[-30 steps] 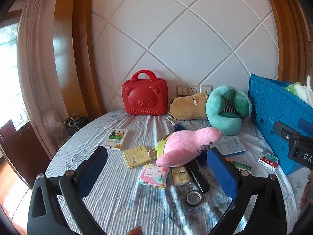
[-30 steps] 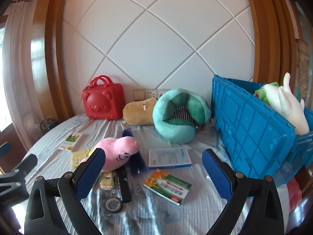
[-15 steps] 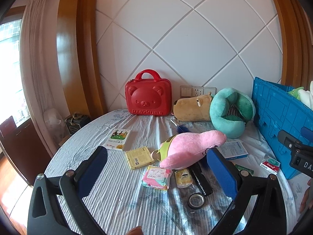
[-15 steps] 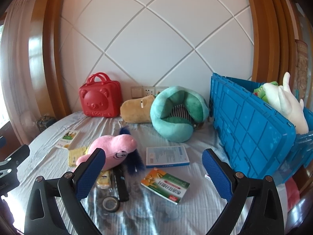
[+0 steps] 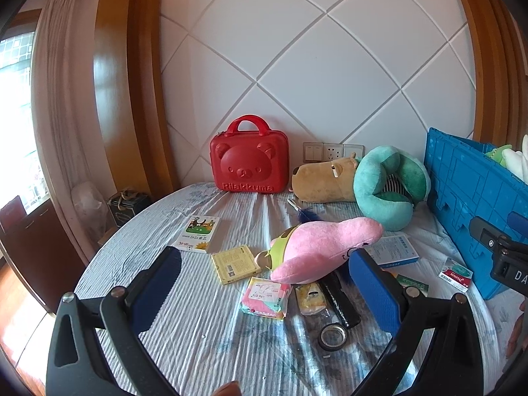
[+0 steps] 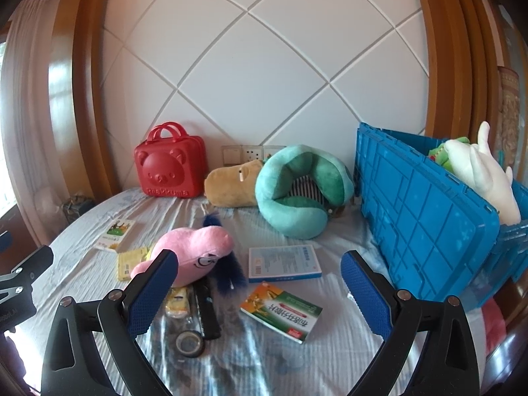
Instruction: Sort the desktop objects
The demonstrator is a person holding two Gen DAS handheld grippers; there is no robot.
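a cream curtain (image 5: 56,99) hangs by wooden trim (image 5: 132,76); wall sockets (image 5: 333,151) sit behind.

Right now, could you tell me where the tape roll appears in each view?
Left wrist: the tape roll lies low, right of centre, near the right finger.
Right wrist: it lies low, left of centre, by the left finger.
Shared landmark: the black bar just behind it.

left gripper (image 5: 264,279) held level w/ fingers (image 5: 373,288) spread wide, nothing btwn them, right gripper (image 6: 259,285) same, fingers (image 6: 364,292) wide apart, both pointing fwd, empty
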